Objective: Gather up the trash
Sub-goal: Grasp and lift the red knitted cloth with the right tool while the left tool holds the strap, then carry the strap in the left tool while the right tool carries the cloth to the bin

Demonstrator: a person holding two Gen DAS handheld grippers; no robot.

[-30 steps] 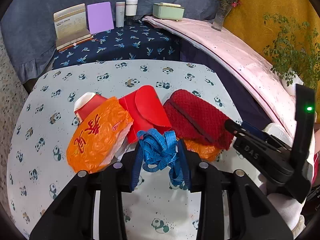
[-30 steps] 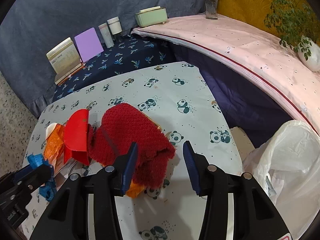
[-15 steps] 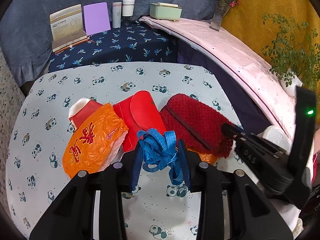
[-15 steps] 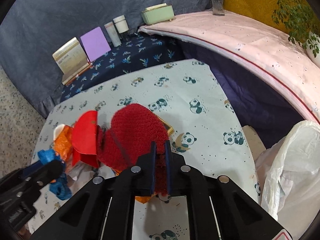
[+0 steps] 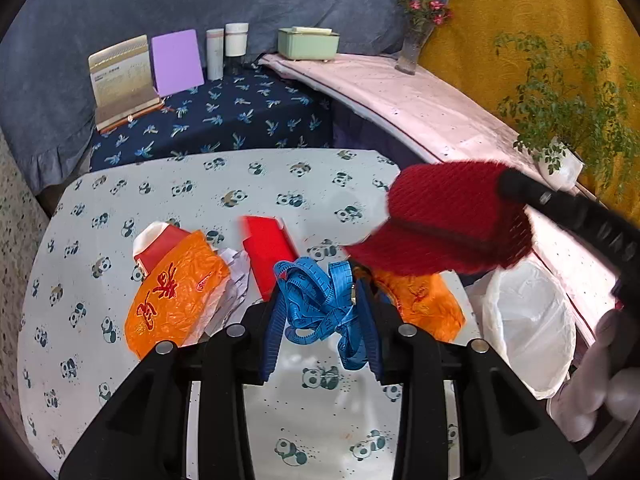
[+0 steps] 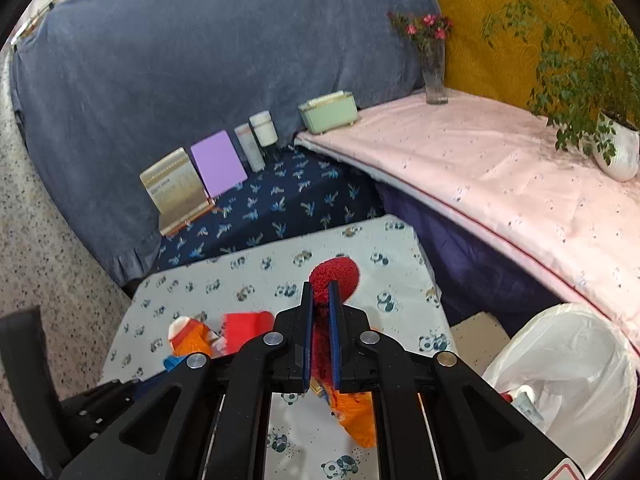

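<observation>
My left gripper [image 5: 320, 296] is shut on a bunched blue tape measure [image 5: 308, 304], held just above the panda-print table [image 5: 200, 192]. My right gripper [image 6: 321, 294] is shut on a red knitted cloth [image 6: 340, 276], which hangs lifted off the table [image 5: 444, 224] to the right of the left gripper. On the table lie an orange plastic bag [image 5: 176, 300], a second orange bag [image 5: 420, 300], a red envelope [image 5: 268, 252], a red-and-white packet [image 5: 160, 240] and crumpled paper [image 5: 236, 276]. A white bin bag [image 6: 568, 352] stands open off the table's right edge.
Behind the table, a navy-cloth bench [image 5: 224, 120] holds a gold box [image 5: 120, 76], a purple card [image 5: 176, 60], two bottles and a green tissue box [image 5: 308, 42]. A pink-covered surface [image 6: 500, 168] on the right carries a flower vase [image 6: 434, 68] and a potted plant [image 6: 616, 152].
My right gripper closed on the red cloth's edge and lifted it up off the table, uncovering the second orange bag. My left gripper rose a little, still holding the tape measure.
</observation>
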